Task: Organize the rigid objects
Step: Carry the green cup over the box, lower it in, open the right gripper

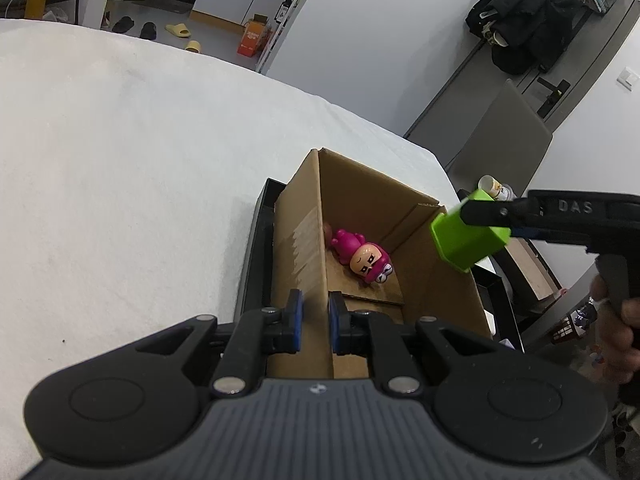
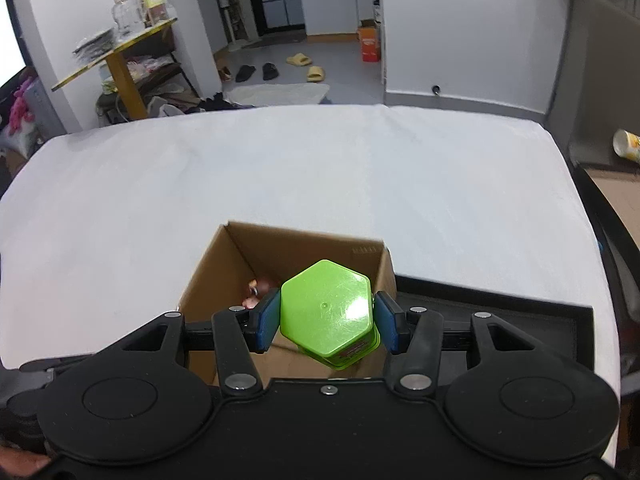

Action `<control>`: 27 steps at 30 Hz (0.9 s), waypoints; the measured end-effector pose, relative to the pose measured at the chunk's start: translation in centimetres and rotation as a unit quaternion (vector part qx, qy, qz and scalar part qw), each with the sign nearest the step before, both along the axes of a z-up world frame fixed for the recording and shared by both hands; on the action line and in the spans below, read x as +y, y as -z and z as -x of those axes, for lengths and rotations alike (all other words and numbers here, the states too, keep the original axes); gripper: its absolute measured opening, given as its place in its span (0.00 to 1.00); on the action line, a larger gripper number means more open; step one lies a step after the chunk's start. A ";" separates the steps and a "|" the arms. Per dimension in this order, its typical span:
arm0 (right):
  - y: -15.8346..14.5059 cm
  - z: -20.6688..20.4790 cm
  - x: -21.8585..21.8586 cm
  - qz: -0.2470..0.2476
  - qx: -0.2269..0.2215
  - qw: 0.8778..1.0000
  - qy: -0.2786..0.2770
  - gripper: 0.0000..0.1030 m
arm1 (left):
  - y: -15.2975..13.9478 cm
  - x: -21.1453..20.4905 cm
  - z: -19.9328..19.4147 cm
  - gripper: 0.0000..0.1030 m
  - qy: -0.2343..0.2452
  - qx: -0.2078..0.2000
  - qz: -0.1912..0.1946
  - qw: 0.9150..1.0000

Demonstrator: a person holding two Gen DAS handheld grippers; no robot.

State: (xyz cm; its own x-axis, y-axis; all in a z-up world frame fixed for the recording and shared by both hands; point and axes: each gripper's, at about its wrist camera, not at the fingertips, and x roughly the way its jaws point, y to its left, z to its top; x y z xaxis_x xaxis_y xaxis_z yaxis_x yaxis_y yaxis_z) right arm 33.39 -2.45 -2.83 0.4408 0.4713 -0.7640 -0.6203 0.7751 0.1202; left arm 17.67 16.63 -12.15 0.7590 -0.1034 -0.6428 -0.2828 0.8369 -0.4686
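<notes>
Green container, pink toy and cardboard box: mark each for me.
green container (image 2: pixel 326 312), right wrist view, on its flat hexagonal end
pink toy (image 1: pixel 362 255), left wrist view, on its body just above the face
cardboard box (image 1: pixel 304 236), left wrist view, on its taped left wall

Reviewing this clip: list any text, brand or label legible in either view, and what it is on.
"DAS": raised letters on the right gripper body, left wrist view.
Red label on the green container: too blurred to read.
Print on the orange carton on the floor: too small to read.
Nothing legible on the cardboard box.
</notes>
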 end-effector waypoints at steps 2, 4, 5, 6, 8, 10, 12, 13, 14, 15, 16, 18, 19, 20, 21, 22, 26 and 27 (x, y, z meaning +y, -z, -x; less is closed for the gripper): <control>0.1 -0.2 0.3 0.006 -0.007 1.000 -0.007 0.47 | 0.0 0.0 0.0 0.12 0.002 -0.001 0.001 1.000; 0.4 -0.5 0.6 0.011 -0.012 1.000 -0.010 0.47 | 0.0 0.0 -0.1 0.12 0.005 -0.002 0.001 1.000; 0.4 -0.5 0.7 0.012 -0.014 1.000 -0.012 0.47 | 0.0 0.0 -0.1 0.13 0.006 -0.003 0.000 1.000; 0.5 -0.6 0.9 0.015 -0.017 1.000 -0.015 0.47 | -0.1 -0.1 -0.1 0.13 0.008 -0.004 -0.001 1.000; 0.5 -0.7 1.2 0.019 -0.022 0.999 -0.022 0.47 | 0.0 0.0 0.0 0.13 0.008 -0.004 -0.004 1.000; 0.8 -0.7 1.8 0.023 -0.025 0.999 -0.028 0.47 | 0.0 0.1 0.0 0.13 0.007 -0.004 0.000 1.000; 1.0 -0.5 2.5 0.028 -0.030 0.998 -0.039 0.47 | 0.1 0.3 0.0 0.13 0.006 -0.004 0.003 1.000; 1.2 -0.4 2.7 0.033 -0.031 0.998 -0.043 0.47 | 0.1 0.3 0.0 0.13 0.006 -0.004 0.004 1.000; 1.4 -0.3 2.9 0.039 -0.034 0.998 -0.047 0.47 | 0.2 0.3 0.0 0.13 0.006 -0.004 0.005 1.000; 1.6 -0.2 3.1 0.045 -0.038 0.997 -0.049 0.47 | 0.2 0.3 0.0 0.13 0.007 -0.004 0.006 1.000; 1.7 -0.1 3.3 0.051 -0.041 0.997 -0.051 0.47 | 0.2 0.3 0.1 0.13 0.007 -0.004 0.006 1.000; 1.7 0.2 3.6 0.062 -0.049 0.995 -0.058 0.47 | 0.2 0.3 0.1 0.13 0.008 -0.005 0.006 1.000; 1.6 0.4 3.7 0.064 -0.055 0.995 -0.058 0.48 | 0.2 0.3 0.1 0.13 0.008 -0.005 0.006 1.000; 1.4 0.5 3.8 0.066 -0.060 0.994 -0.056 0.50 | 0.2 0.3 0.0 0.13 0.010 -0.006 0.008 1.000; 1.3 0.6 3.7 0.065 -0.058 0.995 -0.054 0.50 | 0.2 0.3 0.0 0.13 0.010 -0.006 0.007 1.000; 1.2 0.5 3.7 0.063 -0.055 0.995 -0.052 0.50 | 0.2 0.3 0.0 0.13 0.011 -0.006 0.006 1.000; 0.8 0.7 3.2 0.063 -0.055 0.995 -0.047 0.50 | 0.1 0.4 0.0 0.13 0.015 -0.006 0.003 1.000; 0.7 0.7 3.1 0.064 -0.055 0.995 -0.044 0.50 | 0.1 0.4 0.0 0.13 0.017 -0.006 0.003 1.000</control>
State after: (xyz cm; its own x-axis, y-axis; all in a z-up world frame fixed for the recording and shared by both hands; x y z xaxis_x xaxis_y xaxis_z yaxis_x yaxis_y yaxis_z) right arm 32.65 0.65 -3.57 0.4859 0.4137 -0.7699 -0.6903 0.7219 -0.0478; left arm 17.67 17.03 -12.27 0.7628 -0.1322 -0.6330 -0.2489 0.8435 -0.4761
